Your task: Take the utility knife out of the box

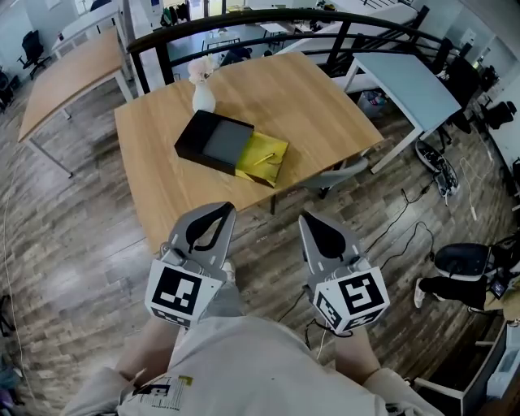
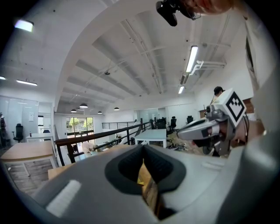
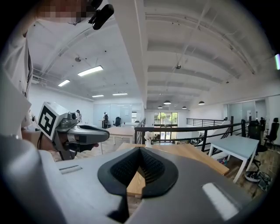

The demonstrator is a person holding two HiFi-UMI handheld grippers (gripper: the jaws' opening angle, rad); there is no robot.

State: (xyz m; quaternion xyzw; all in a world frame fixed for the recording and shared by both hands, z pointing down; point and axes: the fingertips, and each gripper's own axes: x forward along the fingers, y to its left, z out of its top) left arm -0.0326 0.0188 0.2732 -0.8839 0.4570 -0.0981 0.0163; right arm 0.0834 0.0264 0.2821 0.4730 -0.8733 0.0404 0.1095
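Short of the wooden table (image 1: 171, 187), at left: left gripper (image 1: 226, 211), fingers pressed together, empty. Farther out, mid-table: black box (image 1: 213, 142) with yellow tray (image 1: 276, 171) slid out rightward, holding what looks like the utility knife (image 1: 262, 159), well apart from both pairs of fingers. At right: right gripper (image 1: 305, 219), likewise pressed together, empty.

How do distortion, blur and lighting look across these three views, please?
Head view: fisheye bows the railing and table edges; the black box is sharp, light even. Left gripper view: dark round vignette, the ceiling strip light glares, the near left hand-held gripper is soft. Right gripper view: same vignette, far windows bright, the right hand-held gripper blurred.
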